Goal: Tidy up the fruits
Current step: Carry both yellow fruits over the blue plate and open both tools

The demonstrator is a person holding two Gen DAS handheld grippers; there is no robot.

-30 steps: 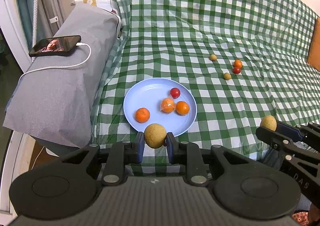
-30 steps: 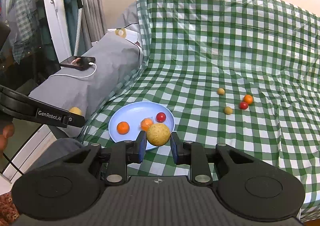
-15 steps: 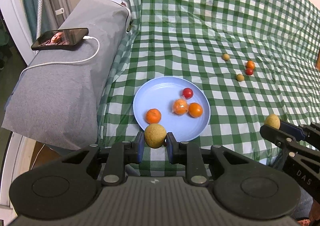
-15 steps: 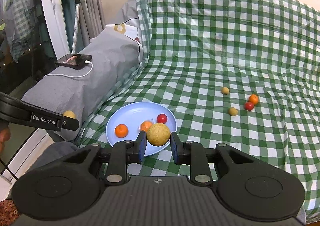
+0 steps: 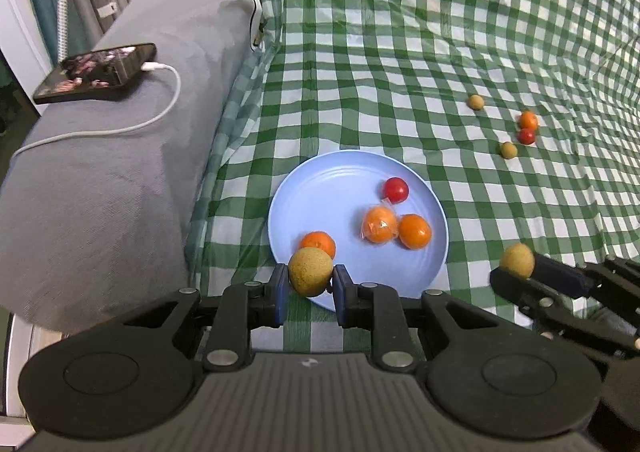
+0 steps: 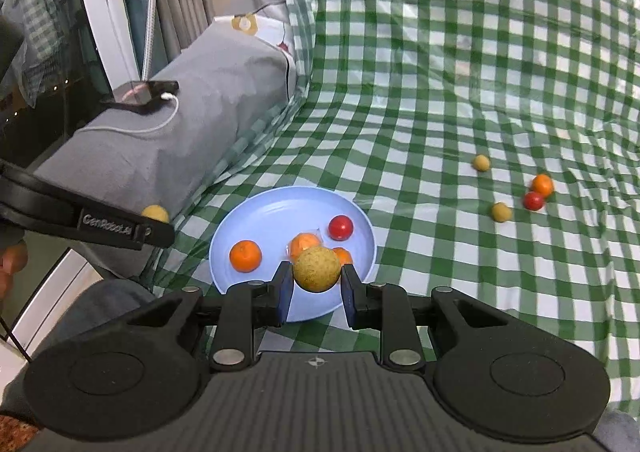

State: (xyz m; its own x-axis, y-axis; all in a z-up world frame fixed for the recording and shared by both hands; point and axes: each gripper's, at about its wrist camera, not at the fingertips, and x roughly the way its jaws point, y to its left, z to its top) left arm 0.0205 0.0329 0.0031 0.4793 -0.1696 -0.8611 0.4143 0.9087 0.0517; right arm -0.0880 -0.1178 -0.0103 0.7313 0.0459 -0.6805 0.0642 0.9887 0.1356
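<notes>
My left gripper (image 5: 310,284) is shut on a tan round fruit (image 5: 310,270), held over the near rim of the light blue plate (image 5: 320,196). My right gripper (image 6: 316,284) is shut on a second tan round fruit (image 6: 317,267), also above the plate's (image 6: 272,216) near edge. On the plate lie a red fruit (image 5: 396,190), a wrapped orange (image 5: 380,224) and two bare oranges (image 5: 415,231). Further right on the green checked cloth (image 5: 400,52) sit two small tan fruits (image 5: 476,102), an orange one (image 5: 528,119) and a red one (image 5: 527,136).
A grey cushion (image 5: 120,172) runs along the left of the cloth, with a phone (image 5: 96,72) on a white charging cable (image 5: 120,128) on top. Curtains and a window frame (image 6: 104,12) stand behind it. The right gripper's arm (image 5: 568,292) shows in the left wrist view.
Both grippers have come forward and down toward the plate, each still holding its tan fruit. The plate and loose fruits look larger and nearer; nothing on the cloth has moved.
</notes>
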